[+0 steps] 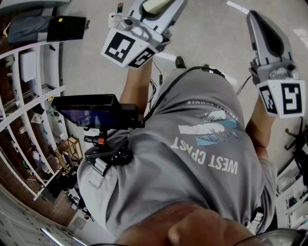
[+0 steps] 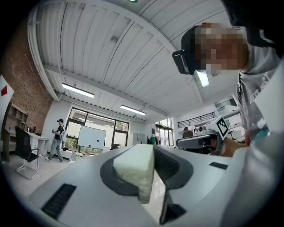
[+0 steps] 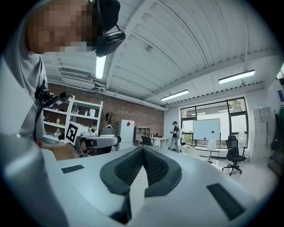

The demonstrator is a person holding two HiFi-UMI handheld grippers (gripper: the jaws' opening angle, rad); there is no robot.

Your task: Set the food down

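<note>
A pale, cream-white block of food (image 2: pixel 134 170) sits between the dark pads of my left gripper (image 2: pixel 148 173), which is shut on it and held up in the air, pointing across the room. In the head view the left gripper (image 1: pixel 156 6) is at the top left, with the pale food (image 1: pixel 153 5) just showing at the frame's edge. My right gripper (image 3: pixel 143 153) is shut with its pads touching and nothing between them. In the head view the right gripper (image 1: pixel 254 18) is raised at the top right. Each gripper sees the other: the right gripper (image 2: pixel 199 141), the left gripper (image 3: pixel 95 142).
The head view looks down on the person's grey T-shirt (image 1: pixel 202 144) and a black device (image 1: pixel 91 111) at the waist. White shelves (image 1: pixel 29 91) stand to the left. Farther off are a standing person (image 2: pixel 57 139), a whiteboard (image 3: pixel 206 129) and an office chair (image 3: pixel 234 156).
</note>
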